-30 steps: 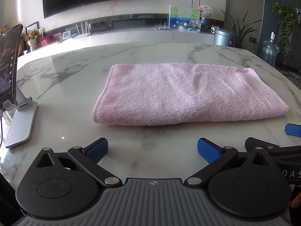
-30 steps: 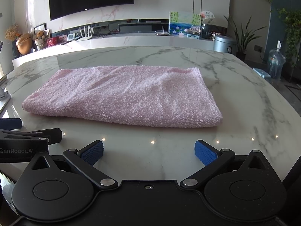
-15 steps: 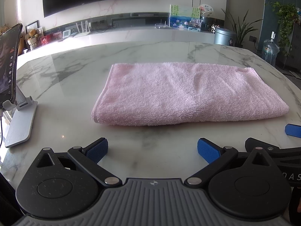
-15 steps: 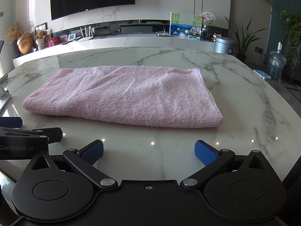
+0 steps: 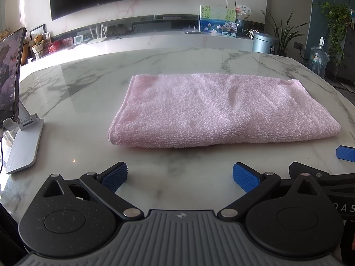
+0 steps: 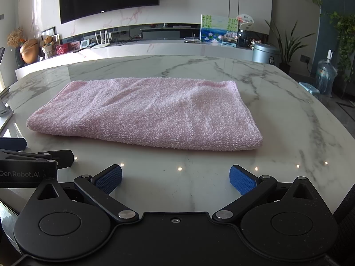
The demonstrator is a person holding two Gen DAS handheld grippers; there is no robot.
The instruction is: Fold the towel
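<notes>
A pink towel lies folded in a flat rectangle on the marble table; it also shows in the right wrist view. My left gripper is open and empty, a little short of the towel's near folded edge. My right gripper is open and empty, also just short of the near edge, toward the towel's right end. Each gripper's side shows in the other's view: the right one at lower right, the left one at lower left.
A phone on a white stand sits at the table's left edge. Beyond the table are a long counter, a grey bin, plants and a water bottle at the right.
</notes>
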